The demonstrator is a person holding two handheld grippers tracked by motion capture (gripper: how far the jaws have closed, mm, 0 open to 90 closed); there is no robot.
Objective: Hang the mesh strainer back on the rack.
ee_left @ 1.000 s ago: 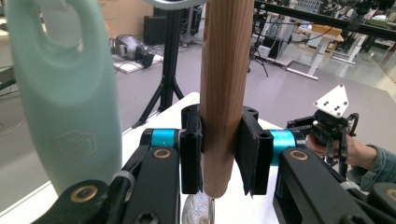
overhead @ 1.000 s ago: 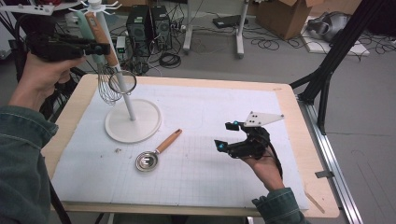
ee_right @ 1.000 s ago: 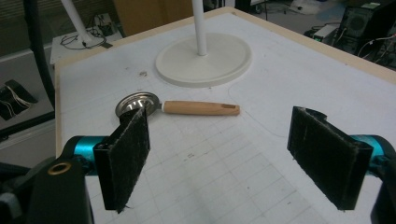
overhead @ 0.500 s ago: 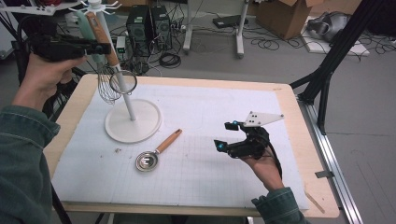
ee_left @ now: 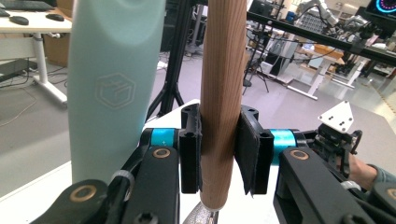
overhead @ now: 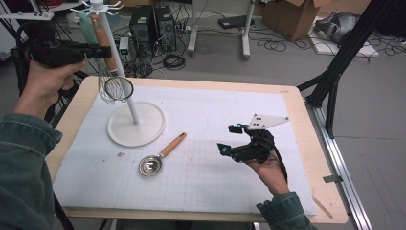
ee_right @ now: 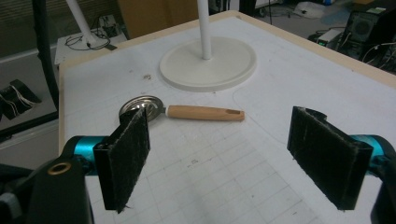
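At rack top: left gripper [overhead: 98,51] clamped across whisk handle [ee_left: 223,93]
Handle axis: upright, wire head below
Right gripper [overhead: 231,139]: wide, idle, far across tabletop [overhead: 297,120]

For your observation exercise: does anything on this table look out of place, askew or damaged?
Only the spoon stands out: it lies loose and slantwise on the mat, while the whisk, gripped by the left gripper, is up at the rack. A few crumbs lie nearby. Nothing looks damaged.

matt wooden whisk handle [ee_left: 223,93], wire whisk head [overhead: 115,87], shiny metal scoop [overhead: 150,166].
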